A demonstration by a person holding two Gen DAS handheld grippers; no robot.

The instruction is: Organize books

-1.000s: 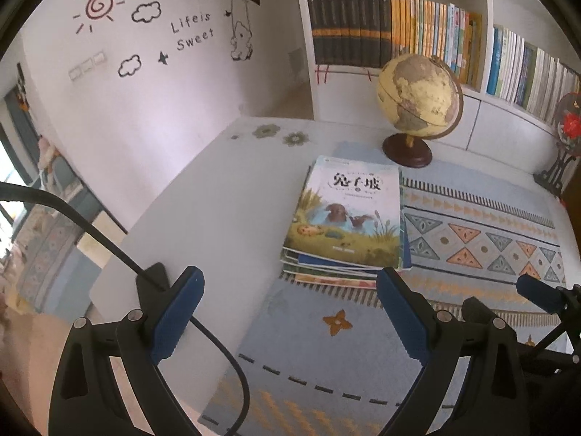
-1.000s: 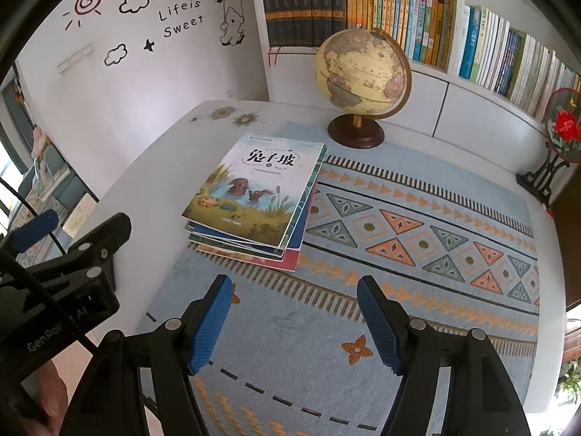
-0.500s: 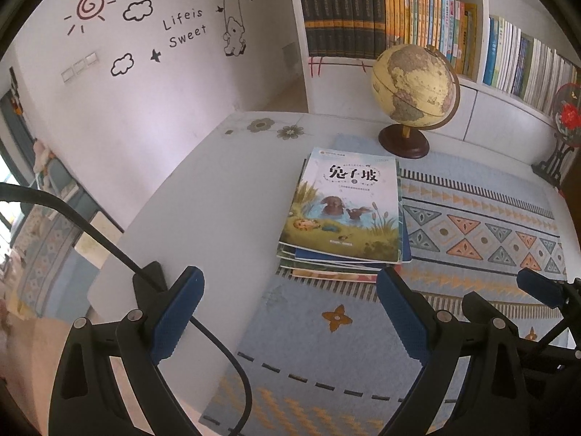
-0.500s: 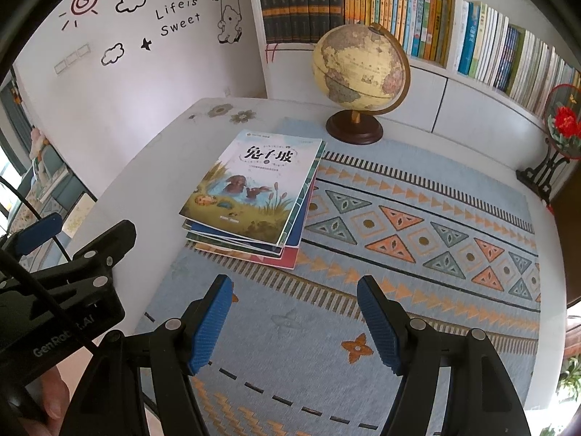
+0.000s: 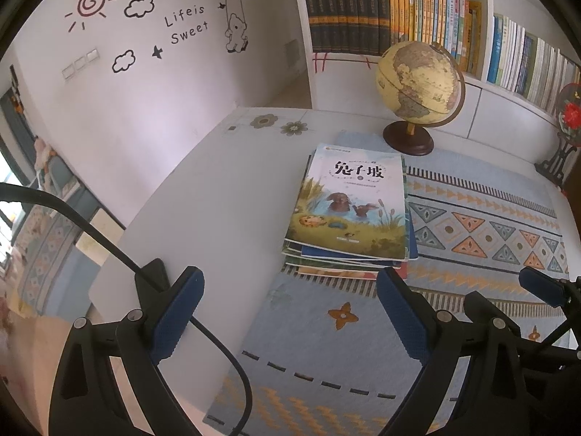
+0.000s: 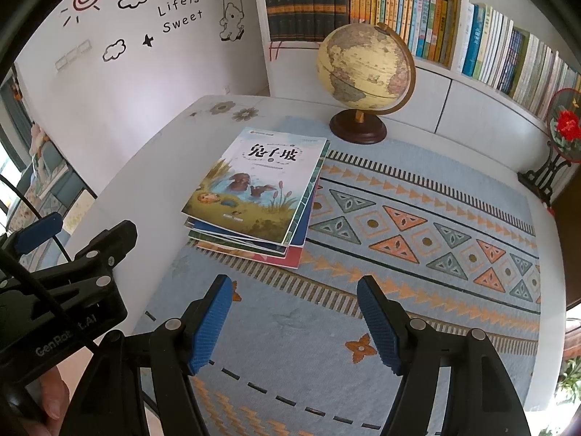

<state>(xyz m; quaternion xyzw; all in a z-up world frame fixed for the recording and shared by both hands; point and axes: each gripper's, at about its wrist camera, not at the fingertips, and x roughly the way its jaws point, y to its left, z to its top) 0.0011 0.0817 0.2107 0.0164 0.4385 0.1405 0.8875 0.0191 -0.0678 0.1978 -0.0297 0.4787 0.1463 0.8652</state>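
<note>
A loosely fanned stack of thin picture books (image 5: pixel 348 210) lies on the white table, half on a patterned blue mat (image 5: pixel 472 232). The top cover shows rabbits in a pond. The stack also shows in the right wrist view (image 6: pixel 254 196). My left gripper (image 5: pixel 290 312) is open and empty, just short of the stack's near edge. My right gripper (image 6: pixel 294 319) is open and empty, above the mat in front of the stack. The left gripper's body (image 6: pixel 65 290) shows at the left of the right wrist view.
A globe (image 5: pixel 417 83) on a wooden stand stands behind the stack; it also shows in the right wrist view (image 6: pixel 366 69). A bookshelf (image 6: pixel 399 11) full of upright books lines the back wall. A red flower ornament on a black stand (image 6: pixel 559 145) is at the far right.
Both grippers have moved slightly forward toward the book stack. Both stay open and empty. The books have not moved.
</note>
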